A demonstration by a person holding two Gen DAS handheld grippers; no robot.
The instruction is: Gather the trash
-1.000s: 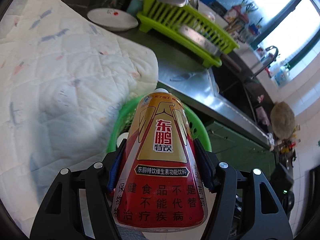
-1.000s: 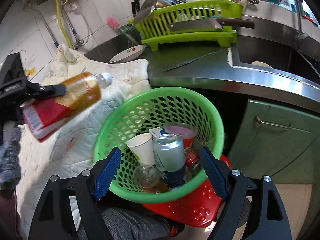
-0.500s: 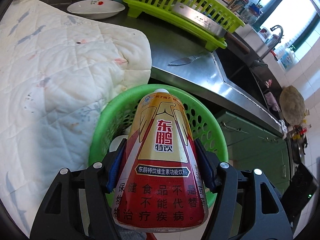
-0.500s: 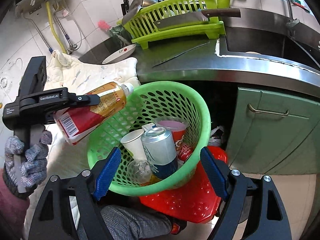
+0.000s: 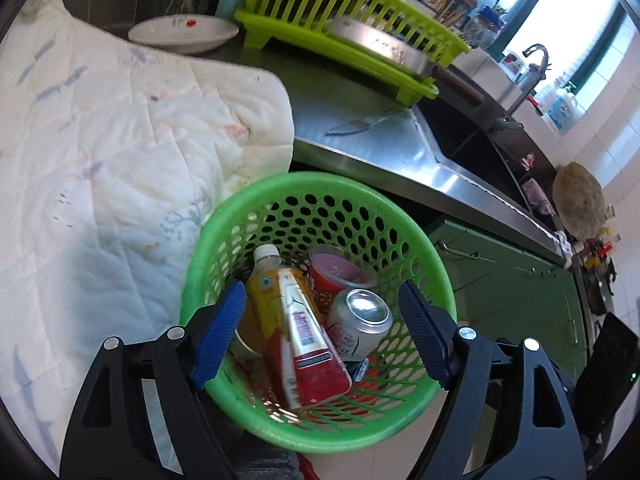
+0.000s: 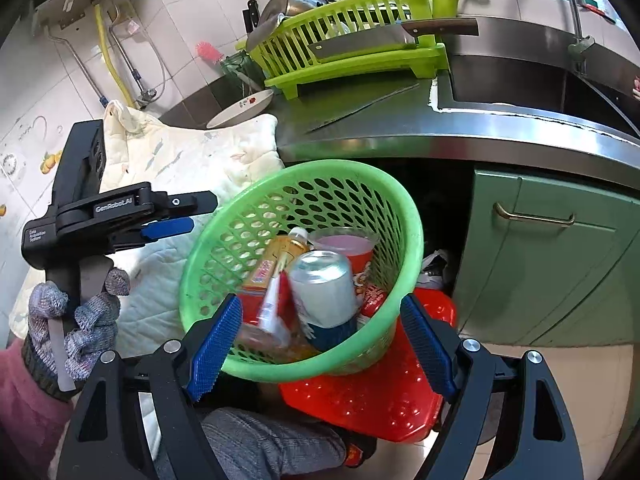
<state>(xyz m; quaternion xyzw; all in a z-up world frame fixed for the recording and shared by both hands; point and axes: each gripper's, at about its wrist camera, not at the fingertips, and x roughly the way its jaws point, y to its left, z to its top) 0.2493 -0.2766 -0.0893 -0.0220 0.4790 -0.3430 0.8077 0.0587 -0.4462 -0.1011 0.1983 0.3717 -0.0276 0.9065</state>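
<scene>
A green perforated basket (image 5: 224, 216) (image 6: 404, 208) sits on a red stool (image 6: 384, 396). The red-and-gold drink bottle (image 5: 296, 320) (image 6: 272, 276) lies inside it, blurred, beside a silver can (image 5: 360, 320) (image 6: 324, 280) and a pink-lidded red cup (image 5: 340, 272) (image 6: 344, 240). My left gripper (image 5: 320, 332) is open and empty just above the basket; it shows from the side in the right wrist view (image 6: 180, 216). My right gripper (image 6: 320, 348) is open and empty at the basket's near rim.
A white quilted cloth (image 5: 100, 140) lies left of the basket. The steel counter (image 6: 460, 128) holds a lime dish rack (image 6: 360, 40) with a cleaver, a white plate (image 5: 184, 32), a knife (image 5: 356, 124) and a sink. Green cabinets (image 6: 560, 260) stand to the right.
My left gripper opened and let go of the drink bottle, which dropped into the green basket. The right gripper stayed open near the basket.
</scene>
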